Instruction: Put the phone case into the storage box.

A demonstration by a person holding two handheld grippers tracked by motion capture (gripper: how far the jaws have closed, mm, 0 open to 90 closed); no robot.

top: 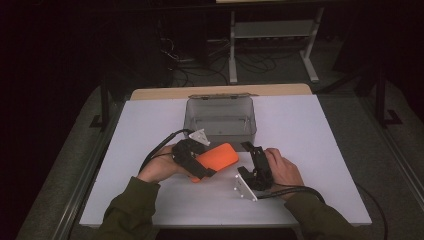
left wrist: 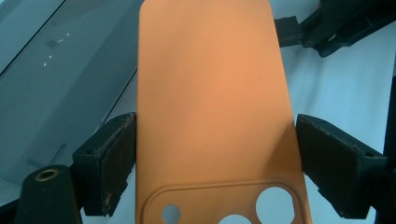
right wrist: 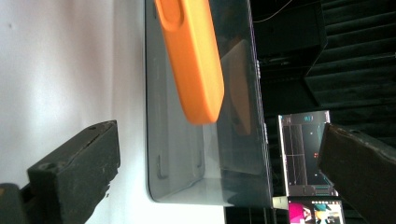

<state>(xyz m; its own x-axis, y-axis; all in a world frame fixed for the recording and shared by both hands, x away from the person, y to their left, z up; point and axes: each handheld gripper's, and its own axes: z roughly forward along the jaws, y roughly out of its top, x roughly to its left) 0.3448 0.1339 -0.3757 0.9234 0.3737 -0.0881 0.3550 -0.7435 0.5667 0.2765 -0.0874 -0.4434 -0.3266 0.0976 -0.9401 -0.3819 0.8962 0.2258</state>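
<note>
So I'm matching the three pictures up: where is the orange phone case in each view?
High view: orange phone case at table centre, in the left gripper.
Left gripper view: case between the fingers.
Right gripper view: case at top centre.
Shared landmark: the grey bin behind it.
</note>
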